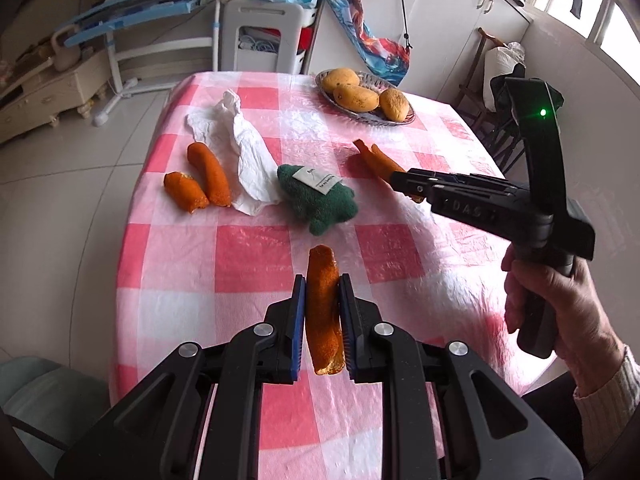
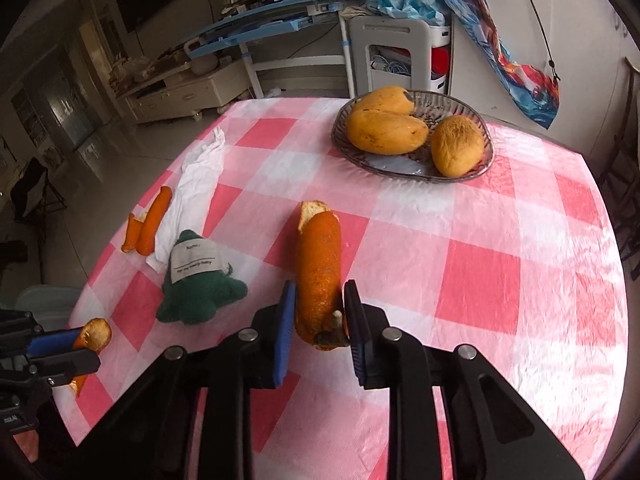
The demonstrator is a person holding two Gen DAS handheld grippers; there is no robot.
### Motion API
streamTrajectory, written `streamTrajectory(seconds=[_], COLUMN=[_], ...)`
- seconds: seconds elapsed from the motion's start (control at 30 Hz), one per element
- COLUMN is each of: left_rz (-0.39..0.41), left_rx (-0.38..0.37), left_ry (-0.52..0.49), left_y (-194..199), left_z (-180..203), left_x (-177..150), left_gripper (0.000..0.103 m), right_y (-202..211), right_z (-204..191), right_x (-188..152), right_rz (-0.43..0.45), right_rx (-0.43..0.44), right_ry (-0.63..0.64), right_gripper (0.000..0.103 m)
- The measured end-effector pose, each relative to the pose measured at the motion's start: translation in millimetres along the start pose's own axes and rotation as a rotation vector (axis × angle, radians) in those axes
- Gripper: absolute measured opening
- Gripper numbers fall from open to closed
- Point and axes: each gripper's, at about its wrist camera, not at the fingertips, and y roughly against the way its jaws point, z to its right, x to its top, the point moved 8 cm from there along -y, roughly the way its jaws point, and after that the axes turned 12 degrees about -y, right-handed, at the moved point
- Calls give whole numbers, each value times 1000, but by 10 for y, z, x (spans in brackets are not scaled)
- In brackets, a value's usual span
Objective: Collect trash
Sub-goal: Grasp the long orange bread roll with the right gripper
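Observation:
My left gripper (image 1: 323,280) is shut on a long orange peel (image 1: 323,300) and holds it above the pink checked tablecloth (image 1: 248,256). My right gripper (image 2: 318,292) is shut on another orange peel (image 2: 318,264); in the left wrist view it (image 1: 396,179) holds that peel (image 1: 374,157) at the right. Two more peels (image 1: 210,174) (image 1: 185,192) lie at the table's left beside a crumpled white tissue (image 1: 244,148). The left gripper and its peel (image 2: 96,334) show at the lower left of the right wrist view.
A green plush toy (image 1: 316,200) with a white label lies mid-table. A glass dish (image 2: 416,170) with three mangoes (image 2: 386,132) stands at the far right. A white stool (image 1: 260,36), a blue desk and cabinets stand beyond the table.

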Motion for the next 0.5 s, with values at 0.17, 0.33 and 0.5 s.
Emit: streamTrajectory(seconds=[0.17,0.33,0.5], left_rz=[41,86,86], left_rx=[54,110,114], left_ry=[-18,-45,-31], left_y=[171,317,375], left_z=[89,170,213], left_x=[-121,-199,-332], left_gripper=[16,16,16], right_y=[205,400,418], right_z=[-123,-203,-163], right_x=[-111,-217,-364], right_rz=[16,33,17], right_rx=[42,61,35], right_ry=[-7,10,26], right_gripper=[24,20,19])
